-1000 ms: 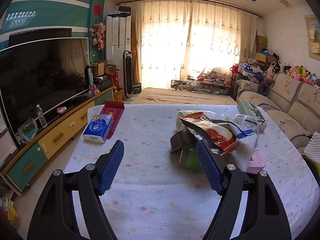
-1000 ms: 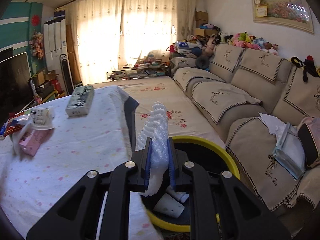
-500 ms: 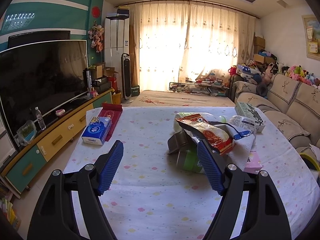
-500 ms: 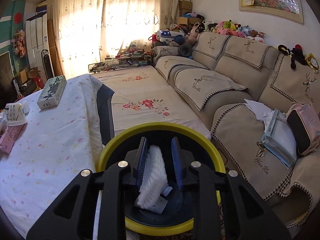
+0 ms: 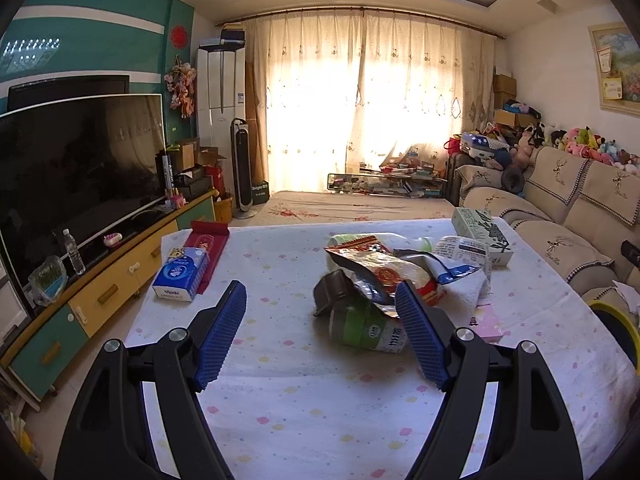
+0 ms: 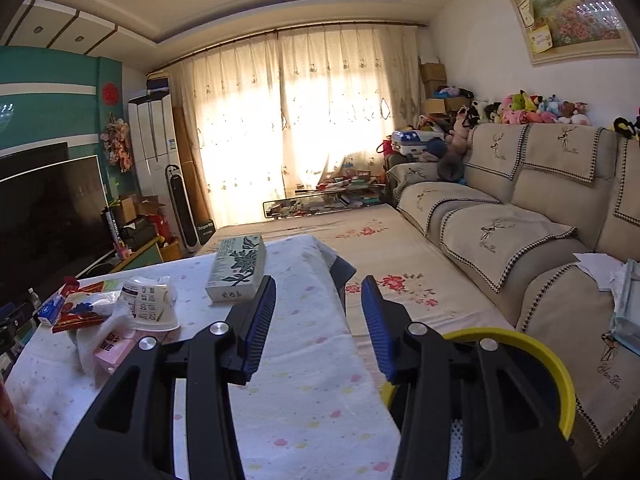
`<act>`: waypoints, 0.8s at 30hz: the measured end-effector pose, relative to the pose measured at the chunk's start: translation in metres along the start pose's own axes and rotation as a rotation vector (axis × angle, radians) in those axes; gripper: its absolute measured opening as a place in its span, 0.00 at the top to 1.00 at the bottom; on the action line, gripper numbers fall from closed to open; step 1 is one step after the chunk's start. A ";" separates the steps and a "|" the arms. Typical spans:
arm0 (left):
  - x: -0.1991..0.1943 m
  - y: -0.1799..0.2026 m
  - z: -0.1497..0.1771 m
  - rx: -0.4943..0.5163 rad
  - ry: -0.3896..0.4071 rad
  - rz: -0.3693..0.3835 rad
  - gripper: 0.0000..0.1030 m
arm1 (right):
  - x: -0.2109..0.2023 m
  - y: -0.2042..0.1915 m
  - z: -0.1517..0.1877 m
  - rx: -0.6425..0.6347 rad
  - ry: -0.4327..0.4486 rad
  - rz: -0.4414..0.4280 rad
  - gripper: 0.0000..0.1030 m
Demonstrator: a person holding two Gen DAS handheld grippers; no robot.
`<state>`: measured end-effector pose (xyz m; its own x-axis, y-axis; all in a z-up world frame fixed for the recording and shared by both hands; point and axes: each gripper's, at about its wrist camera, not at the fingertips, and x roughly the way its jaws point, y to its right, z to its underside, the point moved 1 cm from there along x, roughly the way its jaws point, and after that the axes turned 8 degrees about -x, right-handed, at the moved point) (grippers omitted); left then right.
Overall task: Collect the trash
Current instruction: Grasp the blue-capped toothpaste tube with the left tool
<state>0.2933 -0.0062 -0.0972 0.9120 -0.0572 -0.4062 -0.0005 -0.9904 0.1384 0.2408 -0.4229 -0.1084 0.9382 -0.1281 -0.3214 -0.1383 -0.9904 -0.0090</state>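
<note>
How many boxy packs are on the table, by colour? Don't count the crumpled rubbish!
Blue pack: 1
Red box: 1
Green-and-white flowered box: 1
Pink pack: 1
Total: 4

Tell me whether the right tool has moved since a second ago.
Yes. The right tool has swung away from the yellow bin, now at its lower right, towards the table. Its jaws are opening, with nothing between them.
</note>
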 end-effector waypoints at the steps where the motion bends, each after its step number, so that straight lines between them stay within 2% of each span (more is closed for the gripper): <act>1: -0.001 0.005 -0.001 0.002 -0.011 0.021 0.26 | 0.001 -0.001 0.001 -0.003 -0.002 0.000 0.58; 5: 0.005 0.034 -0.010 0.048 -0.073 0.083 0.23 | 0.003 -0.002 0.005 -0.001 -0.007 0.009 0.56; 9: 0.027 0.059 -0.025 0.030 -0.154 0.130 0.23 | -0.003 0.002 0.006 0.019 0.024 0.014 0.51; 15: 0.074 0.084 -0.048 0.023 -0.266 0.115 0.23 | -0.006 -0.002 0.005 -0.004 0.038 0.011 0.48; 17: 0.097 0.087 -0.052 -0.001 -0.341 0.119 0.28 | -0.006 -0.002 0.006 -0.010 0.038 0.011 0.46; 19: 0.117 0.091 -0.053 -0.018 -0.421 0.118 0.43 | -0.006 -0.002 0.006 -0.009 0.038 0.011 0.44; 22: 0.141 0.093 -0.049 -0.027 -0.515 0.097 0.45 | -0.005 -0.001 0.006 0.000 0.035 0.006 0.43; 24: 0.151 0.093 -0.046 -0.030 -0.544 0.076 0.45 | -0.005 0.001 0.006 0.008 0.033 0.003 0.43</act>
<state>0.4501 -0.1009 -0.1041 0.5666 -0.1928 -0.8011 -0.0388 -0.9774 0.2078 0.2343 -0.4230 -0.1126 0.9478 -0.1327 -0.2898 -0.1434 -0.9895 -0.0158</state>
